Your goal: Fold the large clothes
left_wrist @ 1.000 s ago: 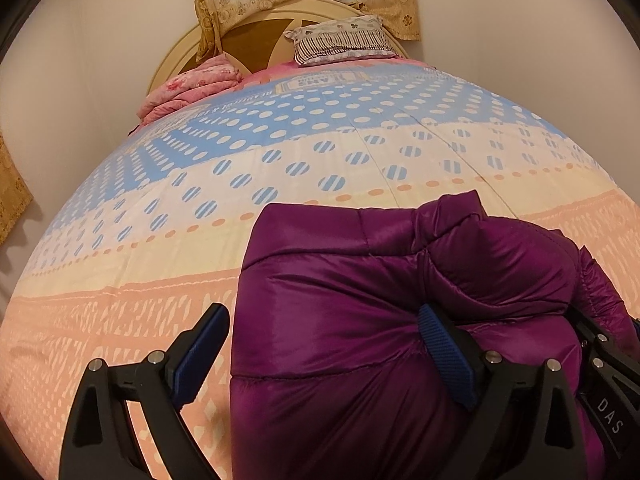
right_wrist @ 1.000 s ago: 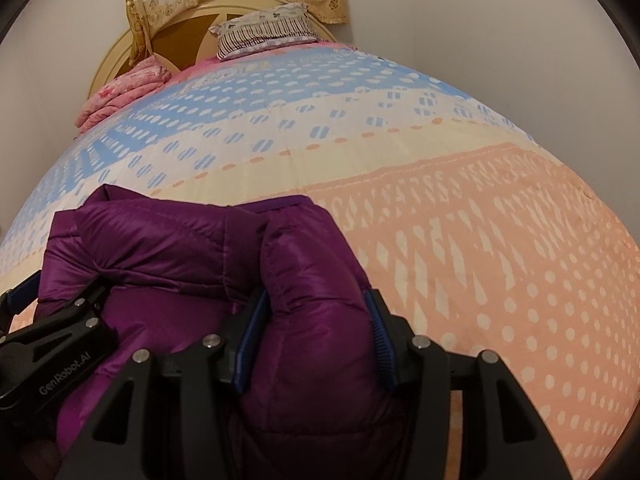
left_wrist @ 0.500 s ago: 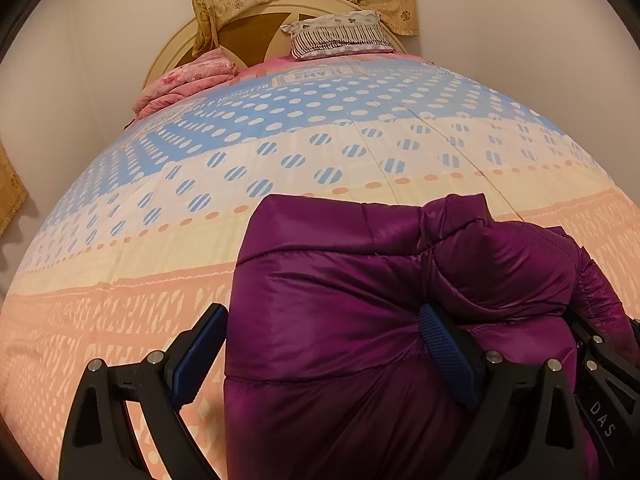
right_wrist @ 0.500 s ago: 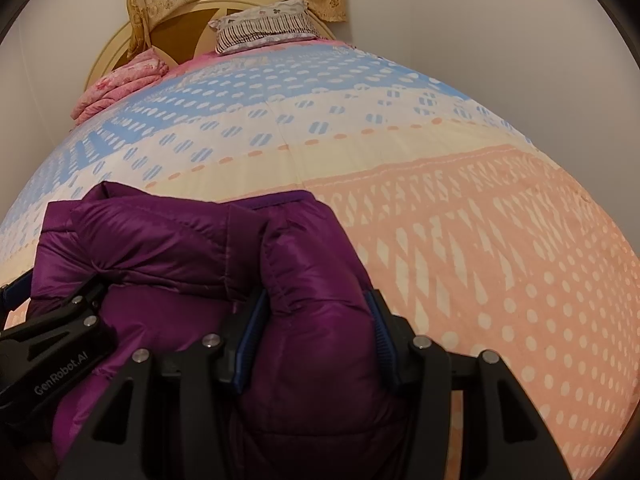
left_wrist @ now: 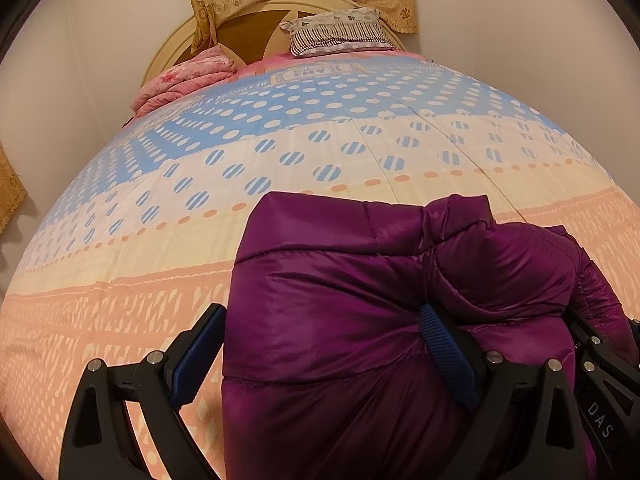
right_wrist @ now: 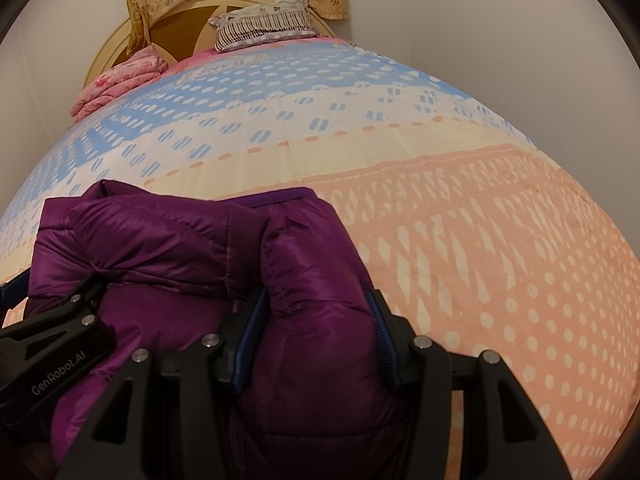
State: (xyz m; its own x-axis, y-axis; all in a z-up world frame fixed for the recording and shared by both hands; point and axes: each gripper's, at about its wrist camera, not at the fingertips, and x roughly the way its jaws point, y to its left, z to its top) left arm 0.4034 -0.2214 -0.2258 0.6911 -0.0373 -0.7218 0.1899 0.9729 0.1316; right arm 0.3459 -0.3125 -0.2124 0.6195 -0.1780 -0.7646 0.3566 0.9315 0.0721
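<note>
A puffy purple down jacket (left_wrist: pixel 352 288) lies bunched and partly folded on the bed, near its foot; it also shows in the right wrist view (right_wrist: pixel 188 248). My left gripper (left_wrist: pixel 320 348) has its jaws wide apart around the jacket's left part, with fabric bulging between them. My right gripper (right_wrist: pixel 316 332) is shut on a thick fold of the jacket at its right side. Each gripper's body shows at the edge of the other's view.
The bed (left_wrist: pixel 120 304) has a quilt in blue, cream and peach bands with dots. A striped pillow (left_wrist: pixel 340 32) and a folded pink blanket (left_wrist: pixel 184 76) lie by the round headboard. Walls close in on both sides.
Both grippers and the jacket have shifted slightly toward the headboard; the grips look unchanged.
</note>
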